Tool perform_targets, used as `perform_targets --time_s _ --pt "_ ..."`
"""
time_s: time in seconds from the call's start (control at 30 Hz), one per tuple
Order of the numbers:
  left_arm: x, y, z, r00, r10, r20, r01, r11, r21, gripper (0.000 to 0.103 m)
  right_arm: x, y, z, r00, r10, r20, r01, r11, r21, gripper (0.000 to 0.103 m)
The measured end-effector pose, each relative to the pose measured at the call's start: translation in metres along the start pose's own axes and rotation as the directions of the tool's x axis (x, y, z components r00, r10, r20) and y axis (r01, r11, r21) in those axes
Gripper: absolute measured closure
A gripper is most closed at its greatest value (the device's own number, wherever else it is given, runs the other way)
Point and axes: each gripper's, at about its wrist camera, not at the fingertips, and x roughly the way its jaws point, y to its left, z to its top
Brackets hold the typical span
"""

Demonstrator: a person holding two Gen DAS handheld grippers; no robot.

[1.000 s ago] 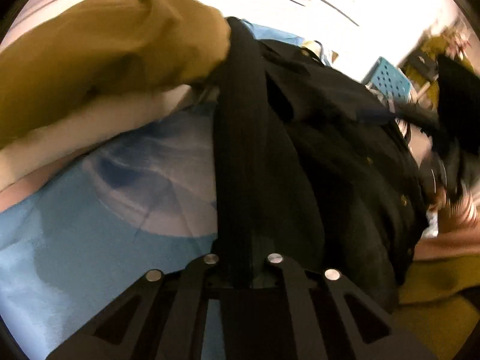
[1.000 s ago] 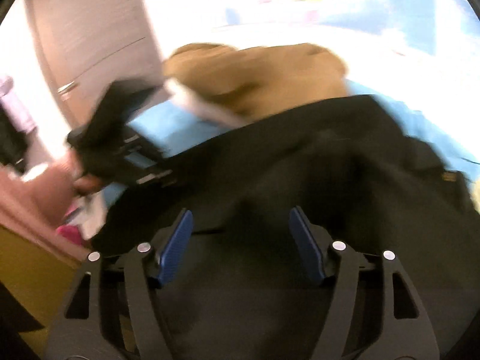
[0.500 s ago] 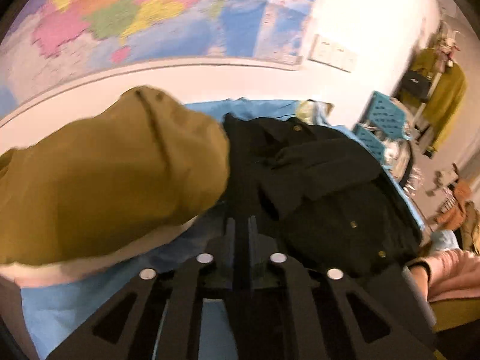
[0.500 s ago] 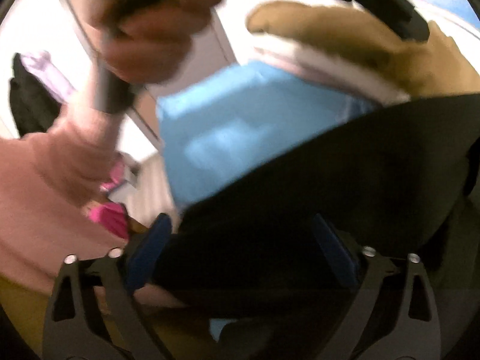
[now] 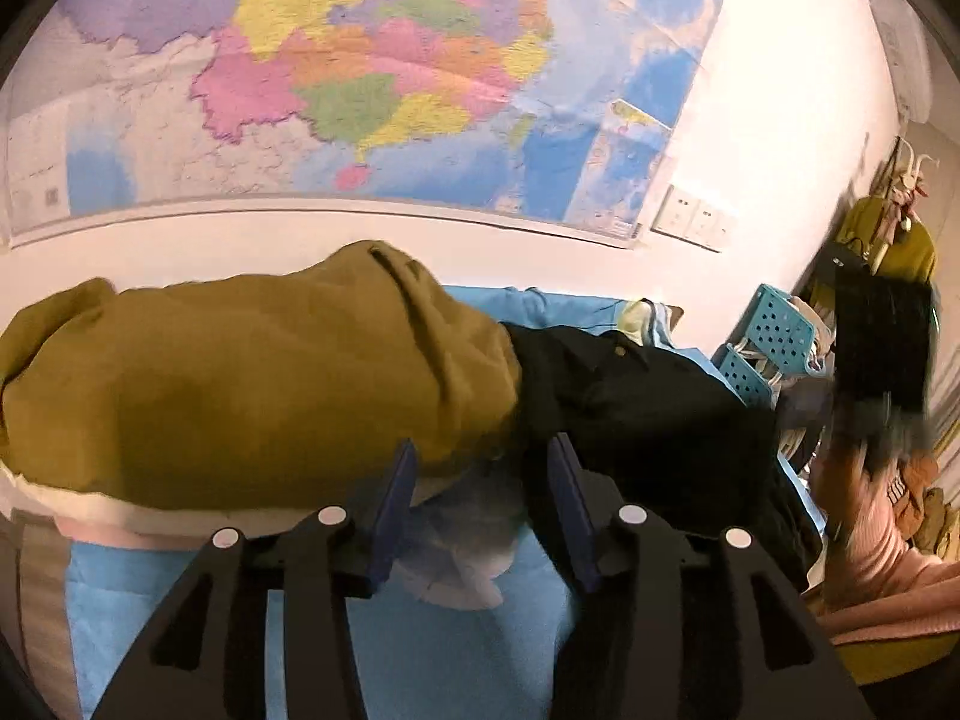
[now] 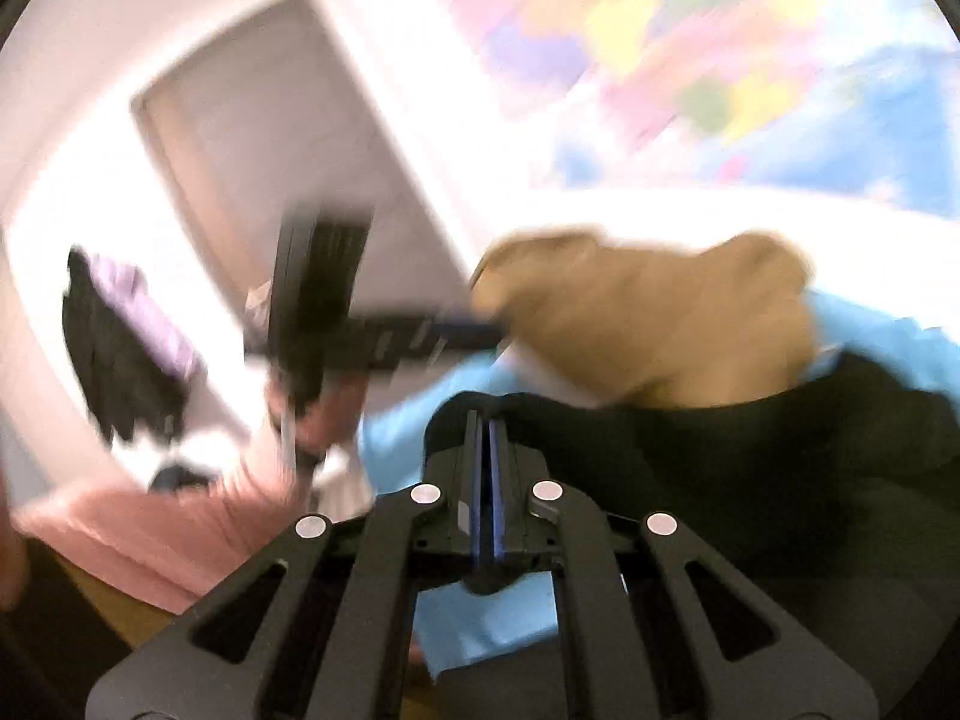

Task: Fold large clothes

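A black buttoned garment point(image 5: 648, 414) lies on the blue sheet point(image 5: 420, 648), with a mustard coat point(image 5: 240, 390) bunched at its left. My left gripper point(image 5: 483, 480) hangs above the sheet between the two. Its jaws are opening and nothing is between the blue pads point(image 5: 396, 498). In the blurred right wrist view my right gripper point(image 6: 486, 432) is shut. The black garment point(image 6: 780, 480) runs up to its tips, so it seems pinched at the edge. The left gripper point(image 6: 474, 327) shows there too, at the mustard coat point(image 6: 648, 324).
A wall map point(image 5: 390, 72) hangs behind the bed. Teal perforated crates point(image 5: 774, 342) stand at the far right, with clothes hanging beyond them. A person's pink sleeve point(image 5: 876, 552) is at the right edge. A door point(image 6: 288, 180) and hanging dark clothes point(image 6: 120, 360) are on the left.
My left gripper let go of the black strip, opened and rose, so the map fills its view. My right gripper closed at the black garment's edge and lifted.
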Motion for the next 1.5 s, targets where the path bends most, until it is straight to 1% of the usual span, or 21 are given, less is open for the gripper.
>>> perform_targets --time_s 0.17,0.23,0.33,0.47,0.53,0.6,0.63,0.7,0.8,0.87,0.93,0.97,1.0,1.07,1.17,1.27,1.33,1.37,1.43,1.47,1.5 --pt "0.051 -0.036 -0.004 0.994 -0.072 -0.081 0.077 0.995 0.067 0.058 -0.076 -0.075 -0.025 0.991 -0.116 0.071 0.1 0.975 0.197 0.095" --pt "0.08 -0.052 -0.009 0.988 -0.086 -0.132 0.099 0.99 0.098 0.057 -0.095 -0.113 -0.055 0.976 -0.216 0.037 0.194 0.929 0.315 0.09" --pt "0.129 -0.076 -0.017 0.973 -0.096 -0.208 0.128 0.981 0.147 0.056 -0.114 -0.168 -0.109 0.94 -0.338 -0.044 0.312 0.798 0.515 0.053" --pt "0.18 -0.095 -0.027 0.945 -0.122 -0.303 0.169 0.976 0.136 0.056 -0.134 -0.192 -0.163 0.889 -0.448 -0.098 0.398 0.649 0.648 0.046" --pt "0.19 -0.102 -0.03 0.94 -0.132 -0.313 0.184 0.972 0.144 0.056 -0.135 -0.174 -0.168 0.881 -0.464 -0.092 0.417 0.672 0.612 0.042" --pt "0.193 -0.107 -0.03 0.943 -0.13 -0.308 0.184 0.971 0.154 0.056 -0.125 -0.147 -0.166 0.881 -0.465 -0.088 0.435 0.725 0.534 0.017" --pt "0.195 -0.108 -0.03 0.943 -0.132 -0.304 0.186 0.97 0.155 0.056 -0.115 -0.13 -0.162 0.882 -0.462 -0.089 0.444 0.753 0.485 0.013" --pt "0.201 -0.11 -0.027 0.943 -0.125 -0.307 0.177 0.973 0.148 0.053 -0.094 -0.105 -0.155 0.902 -0.425 -0.079 0.417 0.807 0.419 0.008" --pt "0.212 -0.116 -0.026 0.943 -0.101 -0.316 0.155 0.977 0.149 0.051 -0.053 -0.074 -0.149 0.926 -0.362 -0.107 0.378 0.874 0.306 0.007" --pt "0.216 -0.121 -0.024 0.943 -0.095 -0.318 0.151 0.976 0.156 0.051 -0.032 -0.065 -0.146 0.908 -0.397 -0.133 0.418 0.879 0.229 0.007" --pt "0.217 -0.127 -0.023 0.944 -0.096 -0.314 0.155 0.974 0.167 0.05 -0.016 -0.063 -0.141 0.871 -0.463 -0.163 0.487 0.857 0.171 0.028" --pt "0.217 -0.129 -0.021 0.946 -0.096 -0.311 0.155 0.973 0.171 0.05 -0.016 -0.066 -0.142 0.859 -0.482 -0.174 0.508 0.845 0.166 0.06" --pt "0.215 -0.13 -0.02 0.948 -0.097 -0.305 0.153 0.974 0.168 0.05 -0.021 -0.072 -0.14 0.857 -0.485 -0.178 0.512 0.84 0.179 0.077" --pt "0.211 -0.126 -0.017 0.946 -0.125 -0.298 0.176 0.973 0.15 0.049 -0.052 -0.078 -0.133 0.875 -0.47 -0.12 0.485 0.846 0.221 0.086" --pt "0.206 -0.123 -0.014 0.954 -0.119 -0.274 0.166 0.974 0.156 0.048 -0.122 -0.082 -0.125 0.856 -0.517 0.003 0.499 0.826 0.262 0.088" --pt "0.208 -0.119 -0.014 0.96 -0.096 -0.263 0.142 0.977 0.161 0.048 -0.194 -0.103 -0.136 0.804 -0.589 0.079 0.534 0.774 0.339 0.089" --pt "0.217 -0.116 -0.015 0.957 -0.078 -0.278 0.123 0.982 0.147 0.048 -0.225 -0.129 -0.157 0.774 -0.631 0.055 0.553 0.715 0.427 0.088" --pt "0.222 -0.115 -0.016 0.957 -0.059 -0.285 0.104 0.984 0.146 0.048 -0.237 -0.146 -0.173 0.779 -0.627 0.014 0.545 0.688 0.48 0.087" --pt "0.232 -0.113 -0.019 0.952 -0.031 -0.304 0.078 0.987 0.144 0.048 -0.248 -0.17 -0.201 0.741 -0.667 -0.076 0.588 0.59 0.554 0.085" --pt "0.236 -0.113 -0.02 0.951 -0.017 -0.308 0.065 0.987 0.146 0.048 -0.248 -0.179 -0.212 0.747 -0.656 -0.108 0.583 0.568 0.581 0.08" --pt "0.238 -0.113 -0.02 0.952 0.001 -0.307 0.049 0.987 0.155 0.048 -0.25 -0.186 -0.226 0.759 -0.637 -0.136 0.569 0.548 0.613 0.061"
